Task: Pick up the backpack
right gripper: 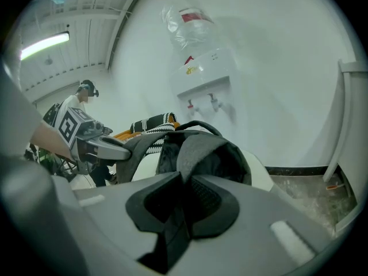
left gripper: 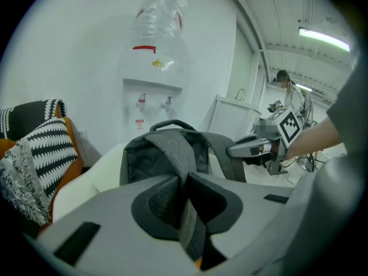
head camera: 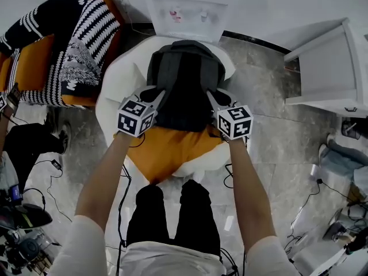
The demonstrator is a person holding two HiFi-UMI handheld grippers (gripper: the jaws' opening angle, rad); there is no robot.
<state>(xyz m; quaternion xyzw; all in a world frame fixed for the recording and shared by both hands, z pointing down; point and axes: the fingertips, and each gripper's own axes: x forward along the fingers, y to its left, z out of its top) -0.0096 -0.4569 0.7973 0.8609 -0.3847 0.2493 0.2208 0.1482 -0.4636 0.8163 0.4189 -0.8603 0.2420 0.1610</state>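
Note:
A dark grey backpack [head camera: 184,79] stands on a white round seat [head camera: 118,91] with an orange cushion [head camera: 167,148]. My left gripper [head camera: 161,95] is at the pack's left side, shut on the left shoulder strap [left gripper: 174,154]; the left gripper view shows the strap pinched between the jaws [left gripper: 185,203]. My right gripper [head camera: 209,96] is at the pack's right side, and its jaws [right gripper: 183,203] are shut on the right shoulder strap [right gripper: 198,151]. The pack's top handle [left gripper: 172,123] arches up behind. Each gripper view shows the other gripper beside the pack.
A water dispenser [head camera: 190,10] stands against the wall just behind the seat. An orange chair with black-and-white striped cushions [head camera: 69,45] is to the left, a white cabinet [head camera: 328,68] to the right. Cables [head camera: 123,183] lie on the floor. A person [left gripper: 286,91] stands far off.

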